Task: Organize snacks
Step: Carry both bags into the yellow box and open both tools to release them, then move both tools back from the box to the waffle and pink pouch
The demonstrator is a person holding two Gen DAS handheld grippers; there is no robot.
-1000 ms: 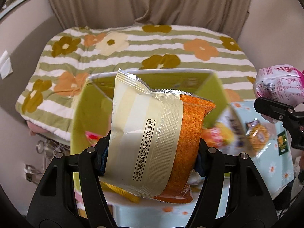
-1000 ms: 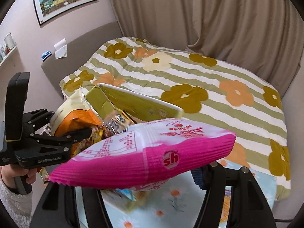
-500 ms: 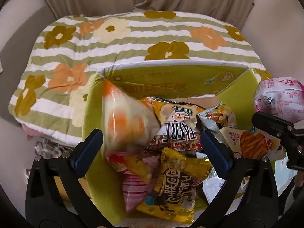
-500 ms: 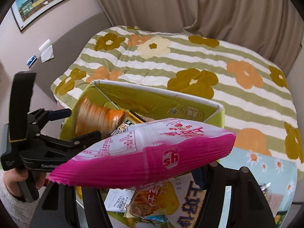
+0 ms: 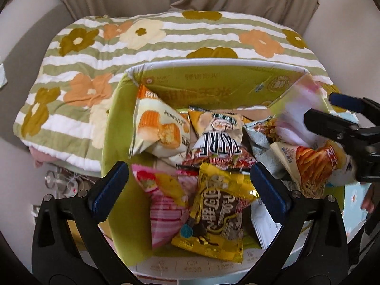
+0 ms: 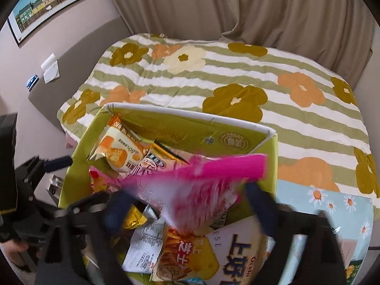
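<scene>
A green cardboard box holds several snack packets. My left gripper hangs open above them with nothing between its pads. The orange-and-cream cake packet leans against the box's left wall. My right gripper is over the box's right side with its jaws opening. The pink snack bag is a blur between the spread fingers, loose from the pads and dropping into the box. A yellow bag and a "TASTRE" bag lie in the middle.
The box stands on a table with a light-blue daisy cloth. Behind it is a bed with a striped floral quilt, backed by curtains. A framed picture hangs at the left. A person's hand holds the left gripper.
The left gripper opened and the cake packet dropped into the box's left side. The right gripper's jaws spread and the pink bag slipped out. Both grippers sank toward the box.
</scene>
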